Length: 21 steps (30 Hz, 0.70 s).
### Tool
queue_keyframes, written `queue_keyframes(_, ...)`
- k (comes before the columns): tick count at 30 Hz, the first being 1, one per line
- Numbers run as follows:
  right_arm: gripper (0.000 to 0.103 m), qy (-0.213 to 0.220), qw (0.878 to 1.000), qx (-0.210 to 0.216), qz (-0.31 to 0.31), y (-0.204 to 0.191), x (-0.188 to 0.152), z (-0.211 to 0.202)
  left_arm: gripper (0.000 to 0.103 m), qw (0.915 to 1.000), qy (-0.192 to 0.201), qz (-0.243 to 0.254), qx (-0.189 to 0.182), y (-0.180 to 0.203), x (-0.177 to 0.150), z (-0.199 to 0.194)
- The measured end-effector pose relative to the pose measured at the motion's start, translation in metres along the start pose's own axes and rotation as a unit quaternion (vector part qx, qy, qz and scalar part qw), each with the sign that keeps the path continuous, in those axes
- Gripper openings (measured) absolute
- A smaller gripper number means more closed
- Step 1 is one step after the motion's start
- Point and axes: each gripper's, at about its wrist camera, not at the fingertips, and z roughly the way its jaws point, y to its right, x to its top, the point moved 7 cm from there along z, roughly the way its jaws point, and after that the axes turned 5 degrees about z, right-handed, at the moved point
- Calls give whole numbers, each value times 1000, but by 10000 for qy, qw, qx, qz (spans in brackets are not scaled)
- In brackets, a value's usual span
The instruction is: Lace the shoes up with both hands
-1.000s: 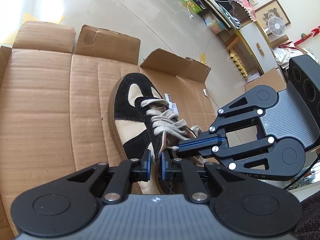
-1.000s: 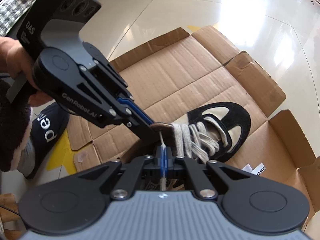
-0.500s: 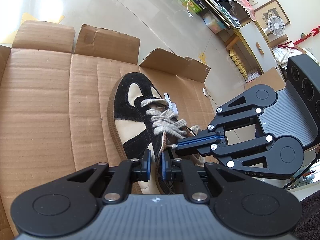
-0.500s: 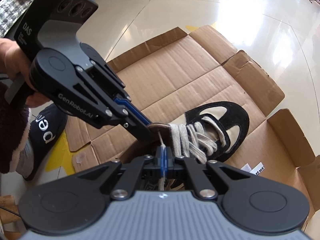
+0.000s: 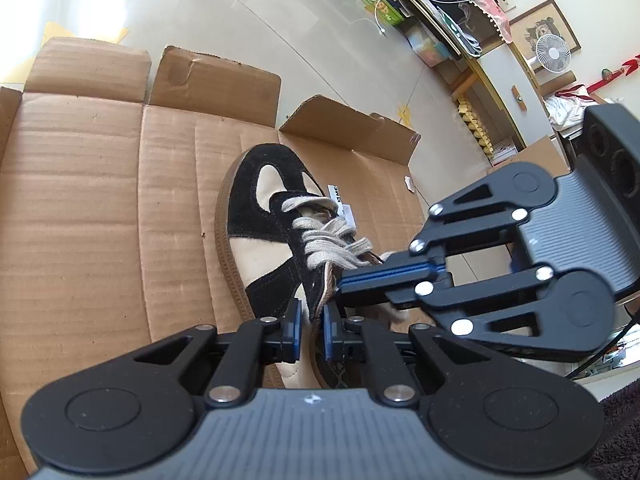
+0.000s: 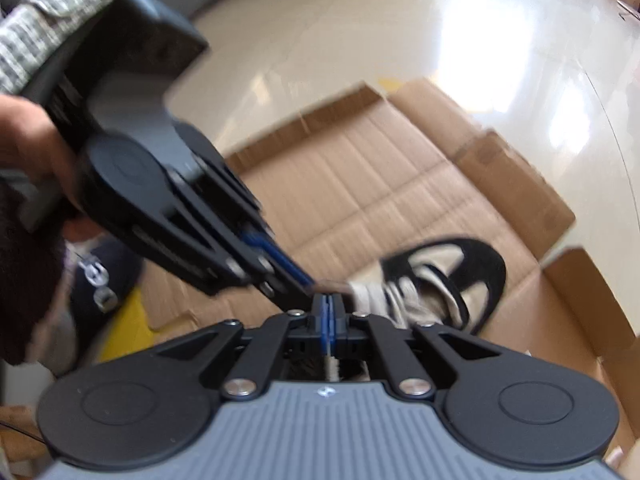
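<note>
A black and cream suede shoe [image 5: 256, 216] with grey-white laces [image 5: 332, 236] lies on flattened cardboard [image 5: 100, 200]. My left gripper [image 5: 310, 320] is closed on the shoe's upper edge beside the top eyelets, with the brown-lined rim between its blue pads. My right gripper [image 5: 340, 280] comes in from the right with its fingers together just above that rim. In the blurred right wrist view the right gripper [image 6: 329, 312] is shut on a thin lace strand [image 6: 332, 368] that runs back between its pads. There the left gripper [image 6: 316, 286] reaches the shoe [image 6: 480, 264] from the left.
A person's hand [image 6: 28, 148] holds the left gripper's handle. A dark slipper [image 6: 100, 284] lies on the floor left of the cardboard [image 6: 380, 184]. Raised box flaps [image 5: 348, 124] stand beyond the shoe. Cluttered shelves [image 5: 440, 8] and a fan [image 5: 554, 53] are far behind.
My right gripper has tipped and edged closer to the shoe's rim, and the lace strand ahead of its pads is now hidden. Its view is now blurred. The left gripper and shoe stayed put.
</note>
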Motion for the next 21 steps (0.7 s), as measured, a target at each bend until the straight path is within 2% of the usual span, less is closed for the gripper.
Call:
queue_keyframes(5, 1, -68, 9999, -63, 67, 7, -5, 7, 14, 9999, -80, -79, -53, -2, 0, 0)
queue_keyframes(8, 2, -30, 9999, -20, 163, 10, -8, 9, 16, 9986, -133, -439, -256, -10, -2, -3)
queue_keyframes(12, 3, 89, 9993, 129, 353, 15, -12, 10, 20, 9944, 32, -907, -549, -21, -1, -10)
queue_keyframes(16, 3, 105, 9989, 157, 436, 17, -15, 8, 20, 9841, 334, -1484, -912, -30, 4, -18)
queue_keyframes(21, 3, 120, 9988, 163, 453, 17, -15, 9, 20, 9686, 473, -2179, -1100, -39, 6, -11)
